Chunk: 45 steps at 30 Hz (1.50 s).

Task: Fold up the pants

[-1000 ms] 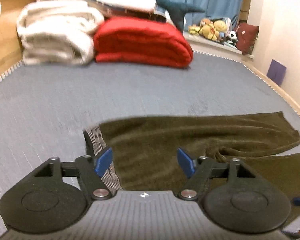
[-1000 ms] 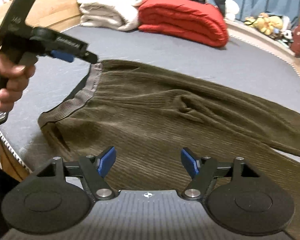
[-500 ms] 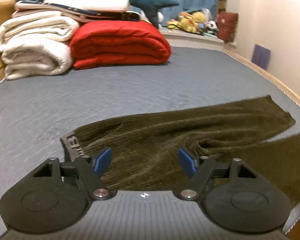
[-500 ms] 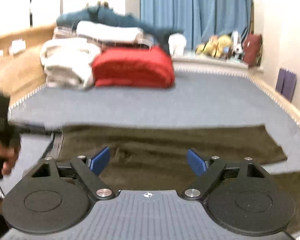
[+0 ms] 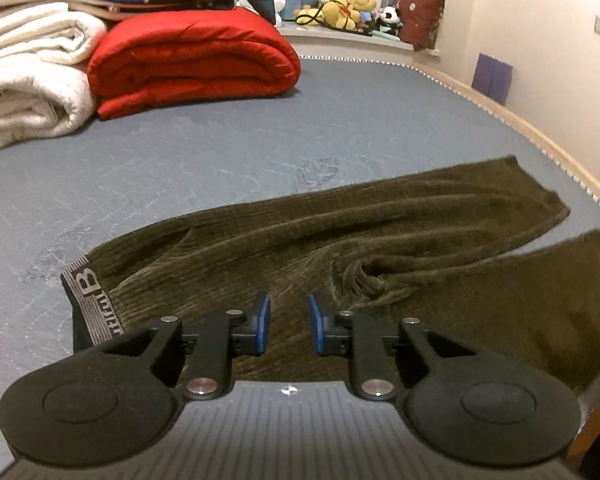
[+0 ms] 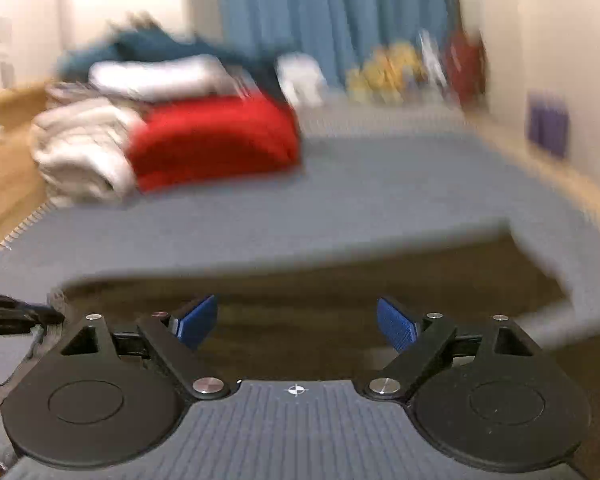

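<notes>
Olive-brown corduroy pants lie spread flat on the grey bed, waistband at the left with a grey lettered band, legs running to the right. My left gripper hovers over the seat of the pants, its blue pads narrowed to a small gap with nothing between them. In the blurred right wrist view the pants lie across the front, and my right gripper is wide open and empty above them. The left gripper's tip shows at the far left edge.
A folded red quilt and white blankets are stacked at the bed's far left. Soft toys sit on a ledge by blue curtains. The bed's right edge runs along a cream wall.
My left gripper's jaws have narrowed from wide open to a small gap. The right gripper has swung fast to face the far end of the bed, blurring its view.
</notes>
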Tool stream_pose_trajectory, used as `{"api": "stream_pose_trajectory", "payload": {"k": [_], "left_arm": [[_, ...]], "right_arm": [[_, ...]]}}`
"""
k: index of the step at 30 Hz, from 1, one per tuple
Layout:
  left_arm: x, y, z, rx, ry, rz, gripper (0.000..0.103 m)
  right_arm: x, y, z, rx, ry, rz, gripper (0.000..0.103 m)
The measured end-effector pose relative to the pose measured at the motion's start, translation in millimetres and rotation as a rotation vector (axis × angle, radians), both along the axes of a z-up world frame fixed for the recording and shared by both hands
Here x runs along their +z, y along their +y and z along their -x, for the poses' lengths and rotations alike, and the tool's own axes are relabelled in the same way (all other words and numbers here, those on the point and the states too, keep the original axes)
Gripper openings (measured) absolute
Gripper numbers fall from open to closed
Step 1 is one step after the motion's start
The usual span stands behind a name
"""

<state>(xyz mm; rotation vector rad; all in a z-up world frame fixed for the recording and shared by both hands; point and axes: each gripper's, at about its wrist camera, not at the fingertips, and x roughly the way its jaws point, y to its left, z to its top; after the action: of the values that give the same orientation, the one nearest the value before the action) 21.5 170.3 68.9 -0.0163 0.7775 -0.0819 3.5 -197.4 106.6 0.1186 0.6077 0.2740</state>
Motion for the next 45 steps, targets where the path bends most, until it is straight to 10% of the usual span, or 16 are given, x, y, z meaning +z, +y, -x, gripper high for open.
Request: {"api": "stream_pose_trajectory", "payload": {"k": [6,12,16,21,23,25,28,40,45], "left_arm": [[22,67,-38,0.086,-0.012,0.209,0.023],[-11,99,-114,0.095,0.018,0.008,0.030],[-49,108,-153,0.045,0.066,-0.088,0.064],[-86,111,-183,-0.022,0.122,-0.108,0.077],[-94,99,-191,-0.046,0.123,-0.183,0.074],[-95,90,-193,-0.102,0.131,-0.217,0.036],[-87,76,-184,-0.165,0.106,-0.293,0.009],[1,19,-12,-0.317,-0.135,-0.306,0.003],[1,-17,85,-0.489,-0.158,-0.368,0.003]], "right_arm": [[-2,-23,-14,-0.075,0.059,-0.064,0.088],[3,-24,-10,-0.050,0.085,-0.091,0.087],[6,-20,-6,-0.029,0.049,-0.004,0.087],[0,-27,-7,-0.026,0.043,0.082,0.087],[-2,-35,-10,-0.039,0.055,0.087,0.087],[-6,-45,-12,-0.056,0.077,0.082,0.087],[-13,-62,-18,-0.101,0.114,0.078,0.088],[-52,-98,-37,-0.222,0.230,0.062,0.086],[-48,-109,-35,-0.308,0.218,-0.030,0.049]]}}
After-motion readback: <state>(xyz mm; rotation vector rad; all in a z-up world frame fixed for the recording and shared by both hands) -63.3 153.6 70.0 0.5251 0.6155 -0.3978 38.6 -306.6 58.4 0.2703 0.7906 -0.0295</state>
